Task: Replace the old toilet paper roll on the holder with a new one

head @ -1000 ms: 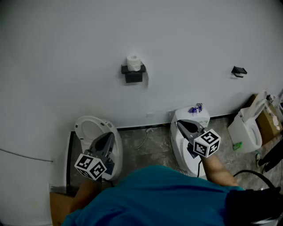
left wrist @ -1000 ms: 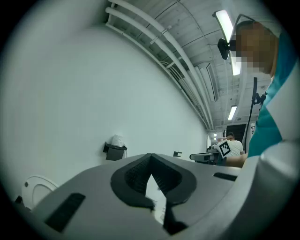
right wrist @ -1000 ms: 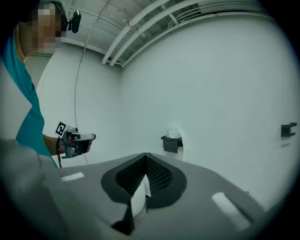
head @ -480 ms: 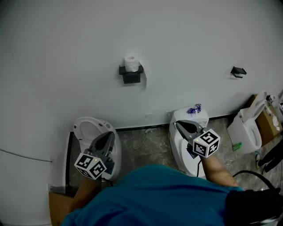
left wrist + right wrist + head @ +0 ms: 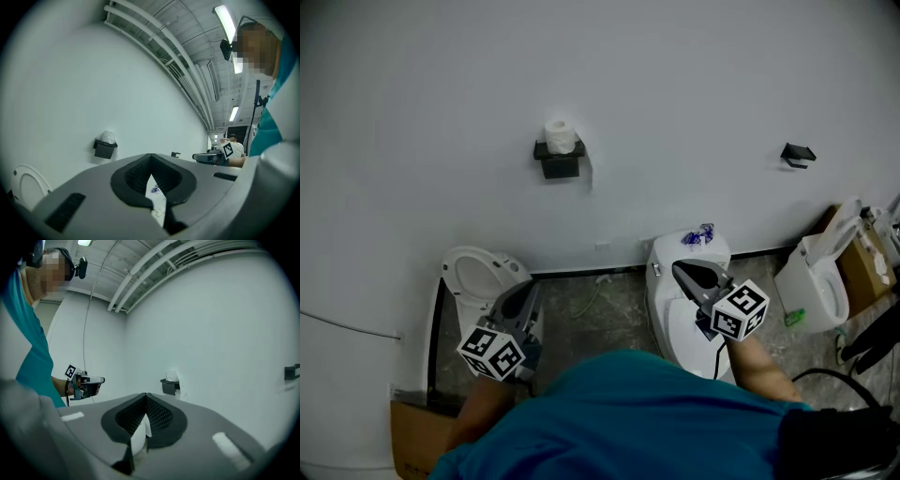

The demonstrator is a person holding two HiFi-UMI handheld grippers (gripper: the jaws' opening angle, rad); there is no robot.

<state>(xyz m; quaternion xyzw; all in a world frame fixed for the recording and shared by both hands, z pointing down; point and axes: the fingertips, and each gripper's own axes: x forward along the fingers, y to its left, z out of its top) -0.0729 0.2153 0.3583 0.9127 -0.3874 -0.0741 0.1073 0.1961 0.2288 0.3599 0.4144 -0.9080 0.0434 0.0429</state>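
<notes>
The head view looks steeply down at the wall (image 5: 694, 84) from well back; both gripper views face it level, from lower, sharing the holder (image 5: 558, 159).

The roll (image 5: 560, 134) sits on the wall holder (image 5: 559, 163), above and between left toilet (image 5: 476, 273) and right toilet (image 5: 667, 314)

A person in a teal top (image 5: 628, 412) holds a two-jaw gripper in each hand, both reaching forward, roughly level. The left gripper (image 5: 528, 292) points ahead and a little toward the person's right. Its jaws are pressed together with nothing between them. The right gripper (image 5: 684, 270) points ahead and a little toward the person's left, jaws likewise together and empty. The bare left forearm (image 5: 476, 414) and right forearm (image 5: 761, 364) extend from under the top. The two grippers sit well apart, one at each side of the body.
</notes>
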